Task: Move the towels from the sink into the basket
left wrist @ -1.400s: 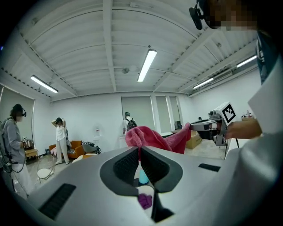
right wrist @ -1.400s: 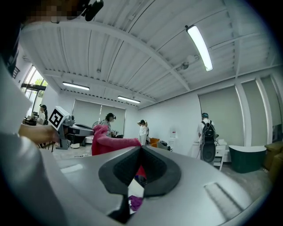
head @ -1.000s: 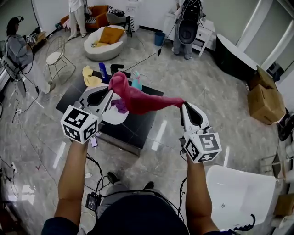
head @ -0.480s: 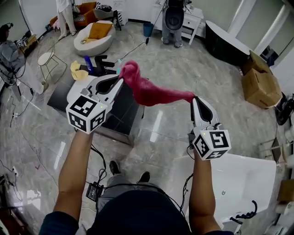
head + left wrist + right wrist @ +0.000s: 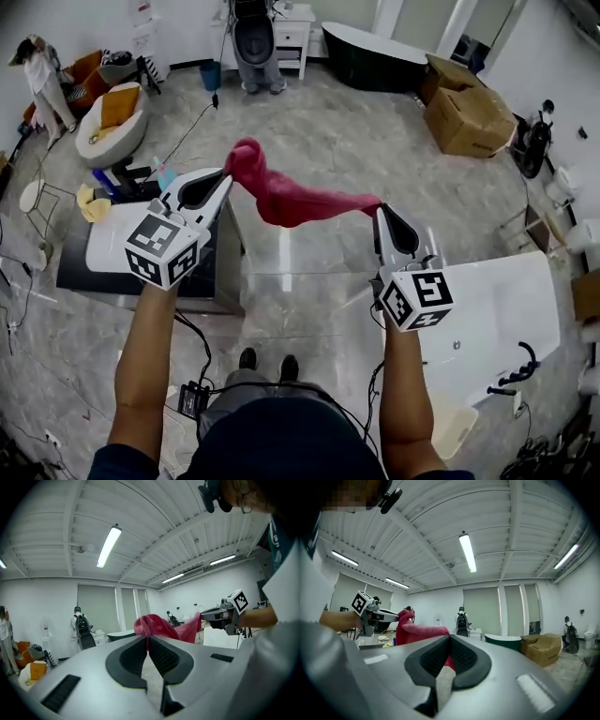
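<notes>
Head view: over the last second the whole picture has swung right. The dark table that was under the towel is now off to my left, and a white tub with a black tap sits by my right arm. The red towel hangs in mid-air, strung between the left gripper and the right gripper, so I'd say we're mid-carry.

Left gripper view: jaws clamped on one bunched end of the towel.

Right gripper view: jaws pinched tight on the other corner.

Can't pick out the basket for sure. There's a pale thing bottom right, half cut off by my arm.
</notes>
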A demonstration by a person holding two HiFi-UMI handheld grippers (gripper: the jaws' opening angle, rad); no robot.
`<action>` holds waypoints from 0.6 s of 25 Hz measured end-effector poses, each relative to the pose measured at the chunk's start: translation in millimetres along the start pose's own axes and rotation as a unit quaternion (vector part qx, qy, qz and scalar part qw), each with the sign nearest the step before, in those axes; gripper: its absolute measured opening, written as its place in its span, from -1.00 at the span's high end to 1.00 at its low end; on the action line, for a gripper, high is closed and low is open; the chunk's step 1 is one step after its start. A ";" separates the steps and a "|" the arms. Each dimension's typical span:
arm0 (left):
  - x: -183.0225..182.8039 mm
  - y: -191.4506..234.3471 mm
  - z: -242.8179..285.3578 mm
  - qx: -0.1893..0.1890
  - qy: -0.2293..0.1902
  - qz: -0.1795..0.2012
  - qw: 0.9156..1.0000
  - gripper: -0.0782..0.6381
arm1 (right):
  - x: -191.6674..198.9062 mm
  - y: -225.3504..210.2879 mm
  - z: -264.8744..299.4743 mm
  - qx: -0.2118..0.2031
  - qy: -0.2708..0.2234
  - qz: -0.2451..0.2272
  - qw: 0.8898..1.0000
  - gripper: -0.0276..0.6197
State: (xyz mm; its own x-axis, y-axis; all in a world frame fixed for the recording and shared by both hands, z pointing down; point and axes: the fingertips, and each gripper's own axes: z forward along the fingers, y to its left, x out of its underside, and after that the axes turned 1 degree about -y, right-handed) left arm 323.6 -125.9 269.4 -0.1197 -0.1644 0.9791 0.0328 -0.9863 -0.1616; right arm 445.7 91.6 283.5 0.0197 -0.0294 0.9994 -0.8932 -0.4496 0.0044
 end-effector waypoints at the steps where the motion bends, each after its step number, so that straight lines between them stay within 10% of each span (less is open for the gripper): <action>1: 1.3 -5.6 7.1 0.014 -0.003 0.000 1.000 0.73 | 2.0 -4.8 -6.8 0.014 0.001 -0.001 1.000 0.87; 15: -26.0 -89.0 108.4 0.206 -0.039 0.006 0.978 0.73 | -9.1 -69.7 -100.8 0.206 0.016 -0.020 0.978 0.87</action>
State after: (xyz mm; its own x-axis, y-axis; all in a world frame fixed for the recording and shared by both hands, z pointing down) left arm 431.4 -32.5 271.6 -0.0420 -0.1594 0.9863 0.4326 -0.8928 -0.1259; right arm 462.5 213.2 277.6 0.0315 0.0202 0.9993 -0.6355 -0.7713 0.0356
